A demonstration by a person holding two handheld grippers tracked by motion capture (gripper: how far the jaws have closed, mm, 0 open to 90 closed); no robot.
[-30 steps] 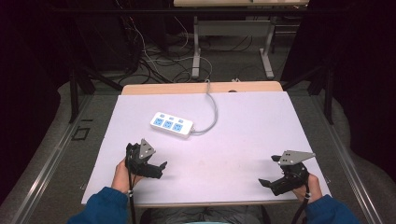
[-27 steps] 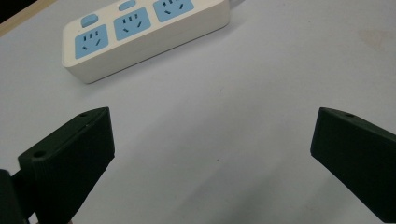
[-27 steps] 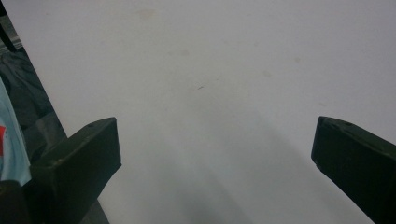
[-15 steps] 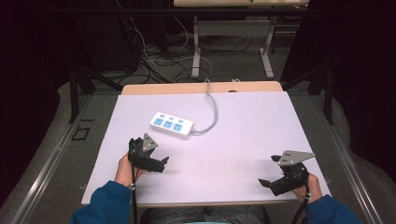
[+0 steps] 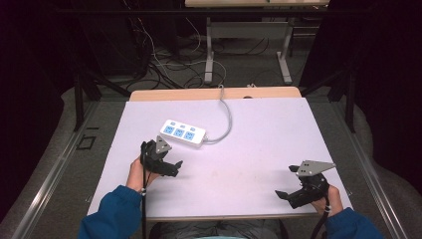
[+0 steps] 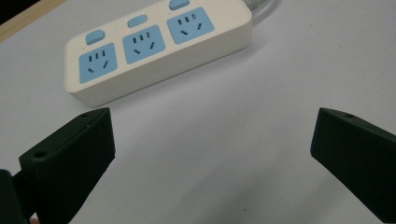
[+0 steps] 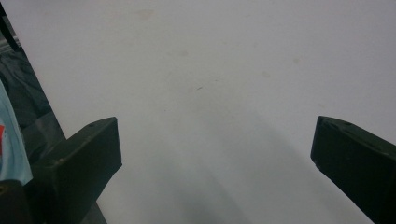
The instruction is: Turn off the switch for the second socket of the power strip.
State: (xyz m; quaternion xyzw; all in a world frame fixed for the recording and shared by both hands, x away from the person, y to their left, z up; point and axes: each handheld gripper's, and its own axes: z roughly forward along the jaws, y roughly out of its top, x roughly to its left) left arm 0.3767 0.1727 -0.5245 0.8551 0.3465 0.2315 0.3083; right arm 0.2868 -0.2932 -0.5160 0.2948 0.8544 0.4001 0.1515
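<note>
left gripper [image 5: 173,167]: held in the person's left hand near the table's left-middle, jaws spread wide with nothing between them, pointed toward the power strip.
power strip [image 5: 183,133]: white body with three blue sockets and three small blue switches, lying flat on the table [image 5: 259,149], just beyond the left gripper and apart from it; in the left gripper view it sits ahead of the jaws at the upper left [image 6: 154,46].
cord [image 5: 226,119]: grey, leaves the strip's right end, curves up the table and goes over the far edge.
right gripper [image 5: 288,195]: at the near right corner of the table, well apart from the strip, jaws wide and empty; its own view looks at bare table surface [image 7: 224,84].
step in hand: judged as the approach, the left gripper closing in on the strip with no contact yet.
next move calls for: bringing the open jaws forward and a little left so they straddle the strip's body across its narrow width, then closing; the flat, low housing will want a low, level grip.
unclear: whether the switches are on or off, too small to read from here.
risk: the cord may drag or pivot the strip if it is pushed rather than gripped.
</note>
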